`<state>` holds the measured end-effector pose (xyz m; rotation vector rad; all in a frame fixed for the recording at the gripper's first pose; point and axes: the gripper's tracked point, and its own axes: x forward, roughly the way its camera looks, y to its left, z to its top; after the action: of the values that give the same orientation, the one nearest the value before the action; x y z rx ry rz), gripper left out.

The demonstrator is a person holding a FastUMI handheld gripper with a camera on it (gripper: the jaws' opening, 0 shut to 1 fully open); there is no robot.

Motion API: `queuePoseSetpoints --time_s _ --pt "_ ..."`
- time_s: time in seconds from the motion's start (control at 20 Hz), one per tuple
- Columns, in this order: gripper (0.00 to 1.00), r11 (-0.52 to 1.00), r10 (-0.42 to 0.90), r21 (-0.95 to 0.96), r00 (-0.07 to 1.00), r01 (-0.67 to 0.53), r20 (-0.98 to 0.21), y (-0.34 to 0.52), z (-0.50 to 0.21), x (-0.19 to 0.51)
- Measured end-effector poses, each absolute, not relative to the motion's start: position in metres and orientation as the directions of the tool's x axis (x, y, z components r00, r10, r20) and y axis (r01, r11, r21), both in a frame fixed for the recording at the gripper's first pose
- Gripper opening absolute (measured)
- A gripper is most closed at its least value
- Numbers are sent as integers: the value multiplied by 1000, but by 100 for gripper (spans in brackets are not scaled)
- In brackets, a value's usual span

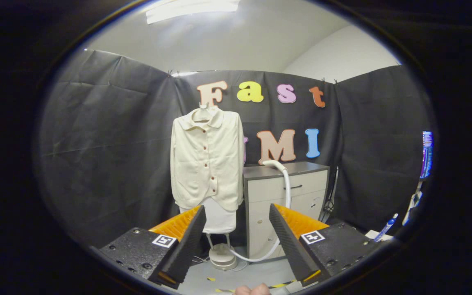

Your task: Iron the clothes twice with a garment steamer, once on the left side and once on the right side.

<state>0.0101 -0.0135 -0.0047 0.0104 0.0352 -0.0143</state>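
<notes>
A cream buttoned shirt [206, 159] hangs on a hanger over a white ironing board on the steamer stand, well beyond the fingers and a little to their left. The steamer's round base [222, 256] sits on the floor below it. Its white hose [287, 192] curves from the base up the front of a cabinet, and the steamer head [272, 163] rests on the cabinet top. My gripper [236, 215] is open, its fingers wide apart with nothing between them, far short of the shirt and the steamer head.
A grey and white cabinet [297, 186] with drawers stands right of the shirt. Cables hang beside the cabinet's right side. A screen [426, 153] glows at the far right, with a blue pen [386, 227] below it. Striped tape marks the floor near the fingers.
</notes>
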Motion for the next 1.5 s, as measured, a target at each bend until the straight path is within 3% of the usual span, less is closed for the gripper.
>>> queuePoseSetpoints --time_s 0.7,1.5 --pt "95 997 -71 -31 993 68 -96 -19 -22 62" --pt "98 1000 25 0 992 -25 -121 -134 -32 240"
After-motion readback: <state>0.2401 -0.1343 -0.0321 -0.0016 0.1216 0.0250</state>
